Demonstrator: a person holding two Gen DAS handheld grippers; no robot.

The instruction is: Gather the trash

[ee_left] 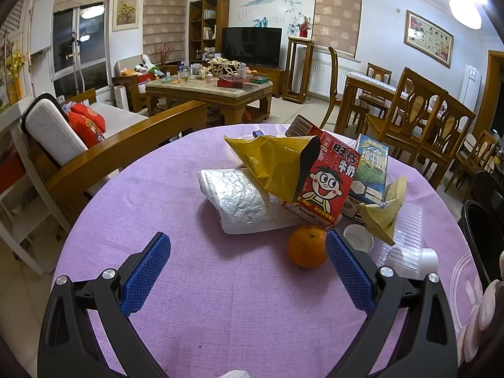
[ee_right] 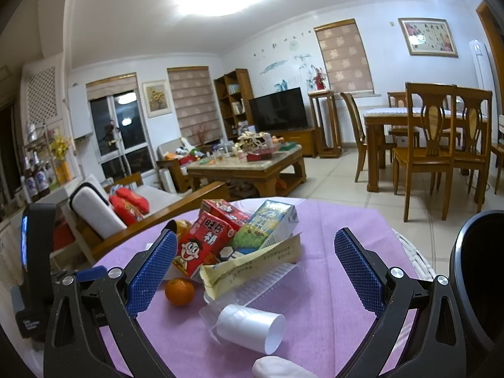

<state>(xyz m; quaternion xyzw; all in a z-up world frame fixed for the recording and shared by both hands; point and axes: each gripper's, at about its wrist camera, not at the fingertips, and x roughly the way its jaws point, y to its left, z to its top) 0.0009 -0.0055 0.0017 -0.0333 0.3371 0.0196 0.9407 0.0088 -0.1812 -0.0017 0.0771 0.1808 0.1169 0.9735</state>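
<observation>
Both the left gripper (ee_left: 248, 266) and right gripper (ee_right: 255, 263) hang wide open and empty before the litter heaped mid-frame, the white cup (ee_right: 250, 327) lying nearest, presumably first pick.

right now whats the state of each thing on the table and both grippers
left hand-held gripper: open, empty
right hand-held gripper: open, empty
white cup: on its side
yellow bag: torn open
red carton: tilted on the pile
orange: whole, on the cloth

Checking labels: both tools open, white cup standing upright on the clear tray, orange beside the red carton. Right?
Not quite. The white cup lies on its side on the clear tray, as the right wrist view shows. Both tools, left and right, are open; the orange sits beside the red carton.
</observation>
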